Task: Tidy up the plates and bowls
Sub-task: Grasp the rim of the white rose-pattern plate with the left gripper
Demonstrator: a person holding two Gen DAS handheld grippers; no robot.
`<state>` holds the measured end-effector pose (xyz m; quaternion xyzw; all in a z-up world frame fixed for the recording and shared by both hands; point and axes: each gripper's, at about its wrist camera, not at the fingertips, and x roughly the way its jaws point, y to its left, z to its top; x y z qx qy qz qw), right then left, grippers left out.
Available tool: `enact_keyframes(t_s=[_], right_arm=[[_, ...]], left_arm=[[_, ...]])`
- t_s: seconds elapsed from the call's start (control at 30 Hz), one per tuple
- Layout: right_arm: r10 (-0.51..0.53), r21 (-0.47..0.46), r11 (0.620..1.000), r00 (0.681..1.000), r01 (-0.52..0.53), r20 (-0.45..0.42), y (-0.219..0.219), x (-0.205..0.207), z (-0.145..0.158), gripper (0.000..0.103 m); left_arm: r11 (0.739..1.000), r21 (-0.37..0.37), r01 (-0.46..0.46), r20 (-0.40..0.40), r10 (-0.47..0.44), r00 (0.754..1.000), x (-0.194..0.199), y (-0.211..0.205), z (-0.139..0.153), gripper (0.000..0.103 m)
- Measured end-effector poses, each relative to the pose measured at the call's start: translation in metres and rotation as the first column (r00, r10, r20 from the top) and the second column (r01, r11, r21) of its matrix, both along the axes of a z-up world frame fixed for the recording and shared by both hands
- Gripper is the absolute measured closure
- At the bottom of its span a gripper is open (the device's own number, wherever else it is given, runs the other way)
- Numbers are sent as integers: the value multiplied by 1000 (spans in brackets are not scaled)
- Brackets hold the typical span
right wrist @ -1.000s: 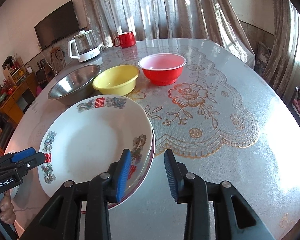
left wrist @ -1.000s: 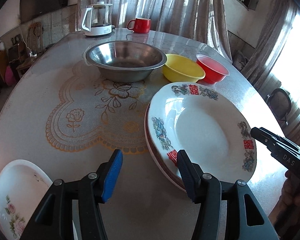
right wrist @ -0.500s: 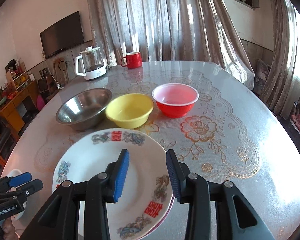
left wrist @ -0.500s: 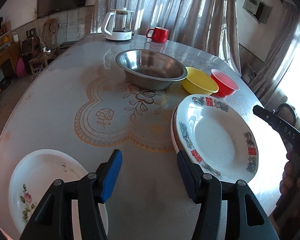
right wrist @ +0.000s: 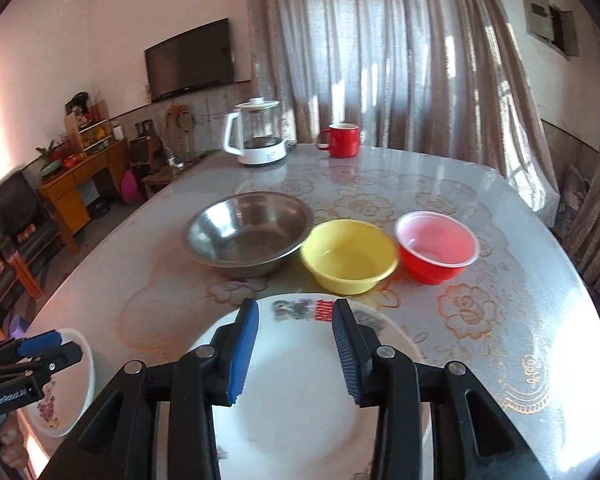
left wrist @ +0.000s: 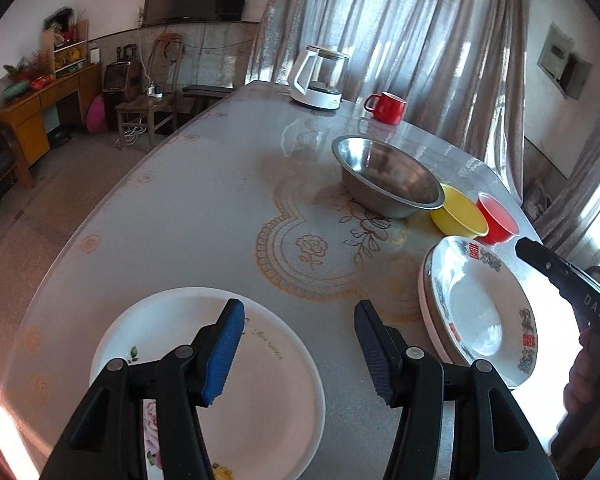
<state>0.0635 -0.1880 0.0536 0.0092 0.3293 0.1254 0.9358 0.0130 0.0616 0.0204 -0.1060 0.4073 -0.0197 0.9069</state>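
A stack of deep patterned plates (left wrist: 476, 308) lies at the near right of the round table; in the right wrist view the stack (right wrist: 300, 400) is right under my right gripper (right wrist: 296, 348), which is open and empty above it. A white flowered plate (left wrist: 240, 384) lies near the table's front left edge, under my open, empty left gripper (left wrist: 300, 352); it also shows in the right wrist view (right wrist: 60, 396). Behind stand a steel bowl (right wrist: 250, 232), a yellow bowl (right wrist: 350, 254) and a red bowl (right wrist: 436, 244) in a row.
A glass kettle (right wrist: 258, 134) and a red mug (right wrist: 342, 140) stand at the table's far edge. Curtains hang behind. A chair (left wrist: 148, 100) and a wooden cabinet (left wrist: 40, 108) stand on the floor to the left of the table.
Both grippers have pulled back and risen. My left gripper has swung left from the patterned stack to above the white flowered plate. My right gripper now hovers over the stack's middle.
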Motion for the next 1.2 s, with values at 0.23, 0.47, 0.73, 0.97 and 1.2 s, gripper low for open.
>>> enact_keyframes(t_s=[0.23, 0.47, 0.73, 0.97, 1.2], right_arm=[[274, 61, 961, 960, -271, -54, 51, -19, -24, 65], [457, 158, 886, 879, -436, -137, 89, -30, -49, 65], [516, 199, 854, 829, -480, -216, 119, -30, -73, 65], [519, 206, 854, 814, -478, -261, 137, -20, -90, 65], [517, 189, 856, 815, -482, -264, 152, -11, -98, 70]], left_arm=[[997, 18, -81, -4, 81, 997, -16, 25, -1, 45], [981, 29, -190, -13, 191, 982, -35, 66, -5, 45], [965, 44, -258, -60, 261, 964, -50, 92, -25, 45], [958, 74, -276, -102, 282, 954, -53, 101, -45, 51], [974, 73, -213, -106, 219, 970, -47, 95, -56, 65]])
